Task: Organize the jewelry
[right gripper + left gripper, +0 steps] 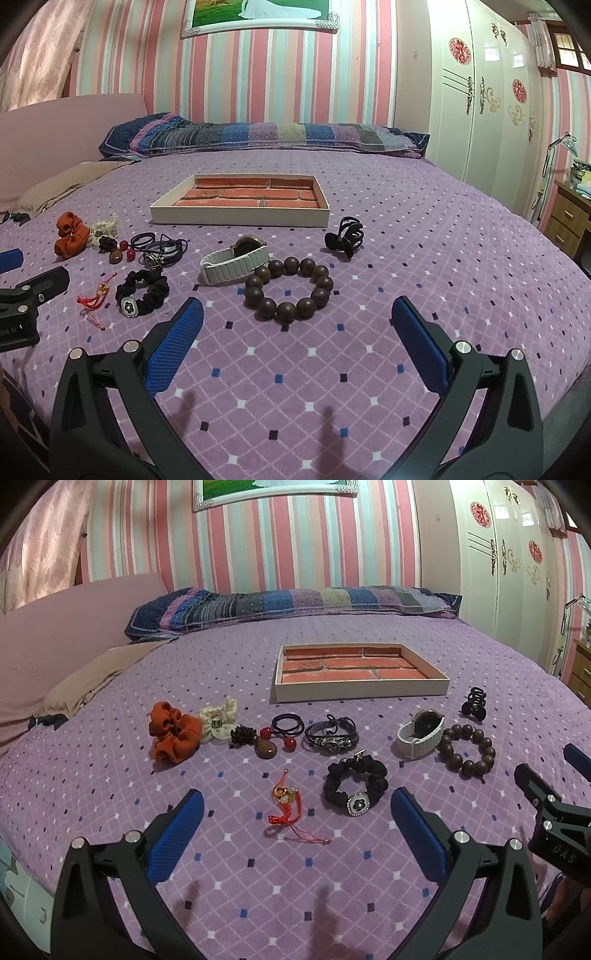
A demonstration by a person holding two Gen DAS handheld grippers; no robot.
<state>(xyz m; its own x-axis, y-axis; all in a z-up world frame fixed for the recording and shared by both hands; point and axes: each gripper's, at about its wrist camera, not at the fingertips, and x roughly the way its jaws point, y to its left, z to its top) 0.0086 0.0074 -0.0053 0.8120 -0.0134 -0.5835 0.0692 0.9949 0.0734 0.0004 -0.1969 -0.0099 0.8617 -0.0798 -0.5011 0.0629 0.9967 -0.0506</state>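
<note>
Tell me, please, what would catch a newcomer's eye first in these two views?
Probably the shallow tray with its brick-pattern floor, lying mid-bed on the purple bedspread with nothing in it. Nearer the cameras, jewelry is strewn in a loose band: an orange scrunchie far left, a wooden bead bracelet toward the right. Both grippers, left and right, are open.

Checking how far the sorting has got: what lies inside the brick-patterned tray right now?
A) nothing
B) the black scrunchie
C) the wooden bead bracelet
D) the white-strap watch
A: the tray shows only its bare brick-pattern bottom, while the wooden bead bracelet, white-strap watch and black scrunchie all lie on the bedspread in front of it.
</note>
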